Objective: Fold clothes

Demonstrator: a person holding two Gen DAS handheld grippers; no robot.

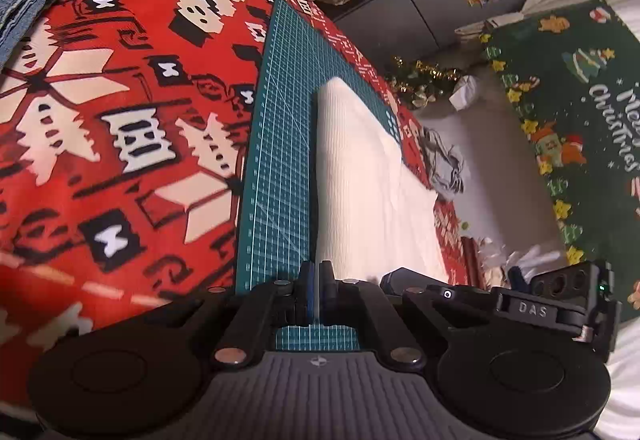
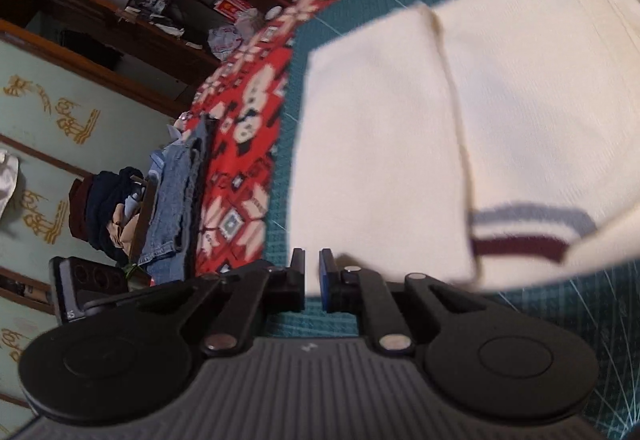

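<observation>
The cream sweater (image 1: 360,176) is pinched by both the left gripper (image 1: 316,280) and right gripper (image 2: 313,272), so uneven lifting could skew the fold.

Right gripper (image 2: 312,268) pinches near edge of cream garment (image 2: 500,112) – blue and maroon stripes on cuff. Garment lies folded over green cutting mat (image 2: 600,316); red patterned blanket (image 2: 240,144) beyond, folded jeans (image 2: 172,200) at its edge.
</observation>
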